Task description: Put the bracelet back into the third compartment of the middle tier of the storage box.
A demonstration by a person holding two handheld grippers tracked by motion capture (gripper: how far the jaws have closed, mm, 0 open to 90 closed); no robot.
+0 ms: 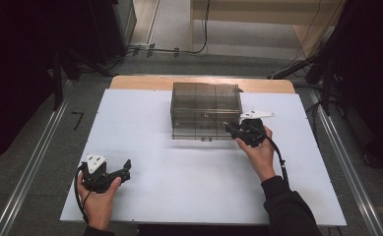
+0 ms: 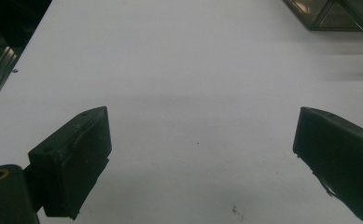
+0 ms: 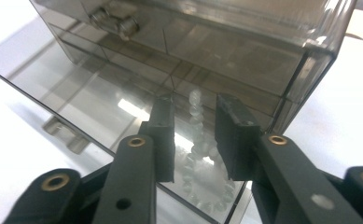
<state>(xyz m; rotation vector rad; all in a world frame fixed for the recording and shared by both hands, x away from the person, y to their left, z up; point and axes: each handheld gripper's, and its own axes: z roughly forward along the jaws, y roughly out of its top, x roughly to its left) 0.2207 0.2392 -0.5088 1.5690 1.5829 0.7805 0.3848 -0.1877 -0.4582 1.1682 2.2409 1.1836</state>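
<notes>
Beads, one string, lie between the right hand-held gripper's parted jaws; left hand-held gripper gapes empty.

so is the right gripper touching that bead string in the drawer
Apart: in the right gripper view, the right gripper stands open, the bead string lying between its jaws with gaps either side.

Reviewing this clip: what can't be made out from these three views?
- Bead string, right gripper view: its lower loop is hidden behind the right gripper.
- Drawer box, high view: contents too small and dim behind tinted walls.
- Drawer box, left gripper view: just a corner, cut off by the top edge.
</notes>
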